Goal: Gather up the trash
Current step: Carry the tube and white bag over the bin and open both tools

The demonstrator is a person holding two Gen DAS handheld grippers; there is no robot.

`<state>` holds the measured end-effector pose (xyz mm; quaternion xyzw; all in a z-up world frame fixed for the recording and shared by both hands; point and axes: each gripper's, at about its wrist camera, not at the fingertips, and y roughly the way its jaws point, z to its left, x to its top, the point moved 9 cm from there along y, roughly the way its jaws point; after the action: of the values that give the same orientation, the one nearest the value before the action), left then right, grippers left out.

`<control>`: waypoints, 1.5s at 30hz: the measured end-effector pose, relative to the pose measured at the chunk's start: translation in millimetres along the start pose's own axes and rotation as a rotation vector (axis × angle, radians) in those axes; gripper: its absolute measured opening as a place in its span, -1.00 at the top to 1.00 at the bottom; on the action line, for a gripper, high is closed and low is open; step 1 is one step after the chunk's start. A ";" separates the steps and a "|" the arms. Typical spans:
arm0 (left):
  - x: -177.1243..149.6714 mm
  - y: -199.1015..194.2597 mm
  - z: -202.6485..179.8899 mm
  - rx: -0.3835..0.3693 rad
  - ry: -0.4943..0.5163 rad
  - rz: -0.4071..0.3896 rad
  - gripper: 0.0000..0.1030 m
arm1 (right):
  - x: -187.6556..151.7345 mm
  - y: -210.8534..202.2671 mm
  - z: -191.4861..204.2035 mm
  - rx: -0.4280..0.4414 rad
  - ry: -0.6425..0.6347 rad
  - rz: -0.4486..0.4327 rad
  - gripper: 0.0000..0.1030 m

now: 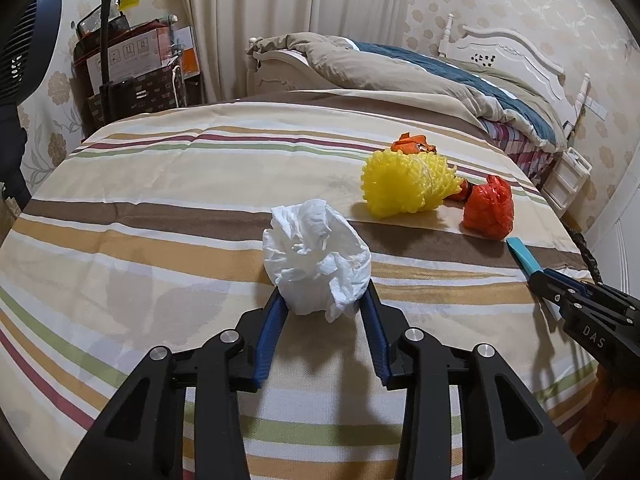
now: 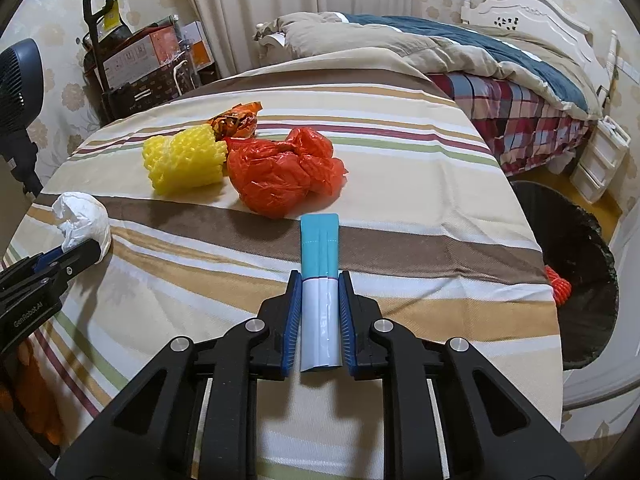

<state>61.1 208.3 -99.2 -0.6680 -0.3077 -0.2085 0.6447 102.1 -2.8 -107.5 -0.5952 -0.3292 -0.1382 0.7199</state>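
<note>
Trash lies on your striped desk cover (image 2: 400,152): a yellow foam net (image 2: 184,160), an orange plastic bag (image 2: 280,176) touching it and an orange wrapper (image 2: 236,120) behind both. Beyond the desk stand a bed (image 2: 500,68), cream curtains (image 2: 300,4) and stacked boxes (image 2: 140,60); a black bin (image 2: 580,272) sits at the desk's right edge. Your left gripper (image 1: 324,300) has its jaws closed narrow on a crumpled white tissue (image 1: 316,252). Your right gripper (image 2: 320,312) has its jaws clamped on a teal-and-white packet (image 2: 320,280), just in front of the orange bag.

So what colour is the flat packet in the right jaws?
Teal and white packet, clearest in the right wrist view.
</note>
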 end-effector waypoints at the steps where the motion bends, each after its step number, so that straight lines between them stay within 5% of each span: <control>1: 0.6 -1.0 -0.1 0.001 0.000 -0.003 0.26 | 0.3 -0.8 -1.0 0.002 0.003 -0.003 0.65; 13: 4.9 -18.0 -26.5 -0.033 0.023 -0.048 0.27 | -1.2 -12.1 -14.4 -0.002 0.025 -0.032 0.66; 25: 21.8 -26.4 -108.9 -0.144 0.106 -0.091 0.27 | 11.9 -44.3 -56.5 -0.029 0.091 -0.111 0.66; 45: 43.3 9.4 -279.2 -0.293 0.295 -0.095 0.27 | 23.0 -57.9 -229.5 -0.226 0.288 -0.185 0.66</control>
<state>131.7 -61.7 -54.0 -0.7017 -0.2074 -0.3766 0.5682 156.0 -230.7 -65.7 -0.6133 -0.2585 -0.3236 0.6726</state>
